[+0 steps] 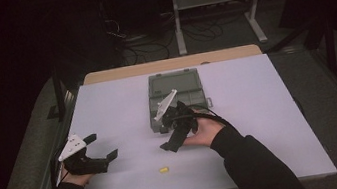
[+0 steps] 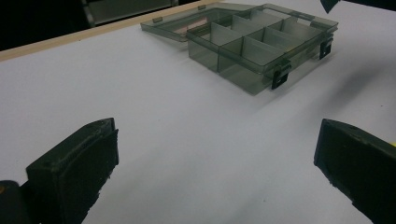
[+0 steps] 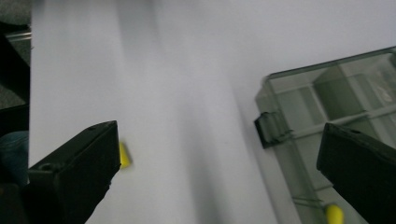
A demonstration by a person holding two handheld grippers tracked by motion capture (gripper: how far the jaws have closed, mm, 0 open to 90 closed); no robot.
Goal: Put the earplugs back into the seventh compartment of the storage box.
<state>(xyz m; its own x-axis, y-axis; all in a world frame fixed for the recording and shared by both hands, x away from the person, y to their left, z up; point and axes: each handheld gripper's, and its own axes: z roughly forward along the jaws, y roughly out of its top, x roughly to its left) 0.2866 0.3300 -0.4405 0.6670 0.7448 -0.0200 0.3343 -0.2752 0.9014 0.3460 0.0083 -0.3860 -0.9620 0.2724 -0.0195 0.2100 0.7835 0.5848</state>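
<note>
Hovering just in front of the compartment box (image 1: pixel 176 93), the right gripper (image 1: pixel 172 135) hangs above the white table (image 1: pixel 260 111), tipped down toward the person's side, its two black jaws spread wide with nothing between them. In the right gripper view those jaws frame bare tabletop, with the box's near corner and a dark latch (image 3: pixel 270 129) just beside the right-hand jaw. The box is smoky grey see-through plastic, shallow and rectangular, split by thin walls into several small cells, with its lid (image 2: pixel 187 23) thrown open and lying flat behind it on the table. A small yellow piece (image 1: pixel 164 169) lies on the table nearer the person, well apart from the box and short of the right gripper; in the right gripper view it peeks out from behind the left-hand jaw, blurred, so its exact shape is hard to call. Another yellow piece (image 3: pixel 334 213) shows at the bottom of that view, seemingly inside a near cell of the box, though the blur makes that uncertain. Over on the left, the left gripper (image 1: pixel 102 145) sits low by the table's edge, jaws likewise wide apart and empty, facing the box across open tabletop.
</note>
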